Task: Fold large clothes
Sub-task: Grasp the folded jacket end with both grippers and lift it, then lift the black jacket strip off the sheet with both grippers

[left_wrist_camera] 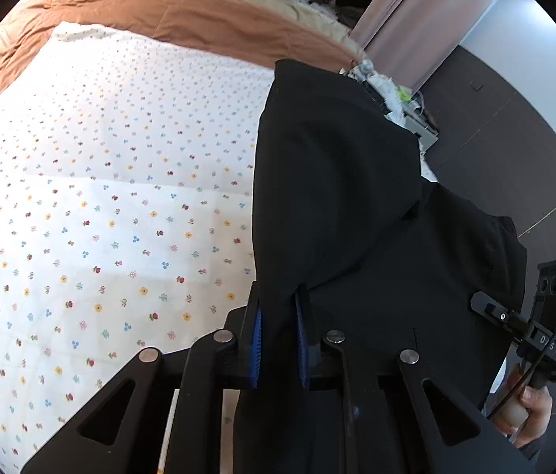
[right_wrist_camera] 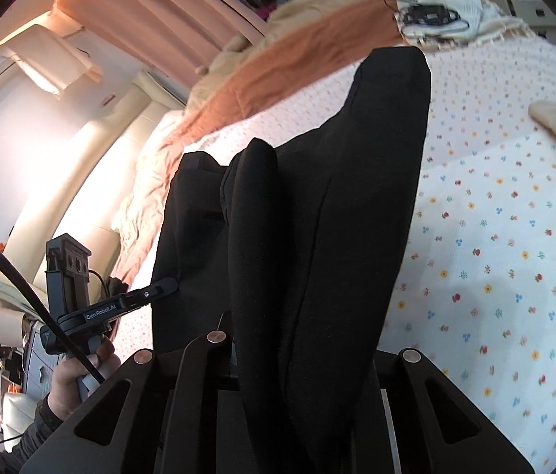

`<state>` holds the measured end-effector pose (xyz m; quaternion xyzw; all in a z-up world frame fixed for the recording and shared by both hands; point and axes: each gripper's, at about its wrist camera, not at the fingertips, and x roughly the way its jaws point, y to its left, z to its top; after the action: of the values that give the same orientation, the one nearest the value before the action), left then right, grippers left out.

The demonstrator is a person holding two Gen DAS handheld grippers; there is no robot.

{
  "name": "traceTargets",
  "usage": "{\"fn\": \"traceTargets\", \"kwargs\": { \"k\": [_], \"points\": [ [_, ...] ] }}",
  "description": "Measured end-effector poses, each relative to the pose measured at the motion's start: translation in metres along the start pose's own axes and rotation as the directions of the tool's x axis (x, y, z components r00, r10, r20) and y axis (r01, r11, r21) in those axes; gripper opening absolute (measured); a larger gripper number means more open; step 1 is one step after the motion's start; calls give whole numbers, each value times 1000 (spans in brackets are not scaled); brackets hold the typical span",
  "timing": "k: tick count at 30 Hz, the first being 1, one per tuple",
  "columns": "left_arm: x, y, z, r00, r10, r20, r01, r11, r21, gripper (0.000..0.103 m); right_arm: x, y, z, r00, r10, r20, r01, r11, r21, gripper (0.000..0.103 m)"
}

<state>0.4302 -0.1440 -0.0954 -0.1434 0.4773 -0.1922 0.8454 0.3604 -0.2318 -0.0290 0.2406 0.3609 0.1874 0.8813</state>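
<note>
Two tongs hold one black garment (left_wrist_camera: pixel 341 197) above the bed (left_wrist_camera: pixel 100 197). My left tongs (left_wrist_camera: pixel 278 339) are clamped on a bunched edge of it, the cloth pinched between the blue ribbed pads (left_wrist_camera: pixel 256 339). My right tongs (right_wrist_camera: pixel 301 367) are buried under a thick roll of the same cloth; I judge them clamped on it, though the fingertips are hidden. Seen from the left wrist, the right tongs (left_wrist_camera: pixel 515 320) grip the garment's other side, just beside mine.

Risks, as I judge them: the fabric is heavy, matte and smooth, so a thin pinch could slide out of the left pads as the weight swings; the doubled roll ahead of the right tongs could trap a crease into the fold; and the far end hangs near the orange blanket (left_wrist_camera: pixel 183 15) beyond the tongs and could drag on it.

The sheet beneath is white, finely textured, with small printed flowers, and lies flat.
</note>
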Motion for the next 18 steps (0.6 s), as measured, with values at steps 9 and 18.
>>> {"fn": "traceTargets", "kwargs": {
  "k": [9, 18],
  "points": [
    [-70, -10, -18, 994, -62, 90, 59, 998, 32, 15, -63, 21, -44, 995, 15, 103, -7, 996, -84, 14],
    [-153, -10, -22, 975, -81, 206, 67, 995, 73, 14, -120, 72, -80, 980, 71, 186, -34, 980, -196, 14]
  ]
}}
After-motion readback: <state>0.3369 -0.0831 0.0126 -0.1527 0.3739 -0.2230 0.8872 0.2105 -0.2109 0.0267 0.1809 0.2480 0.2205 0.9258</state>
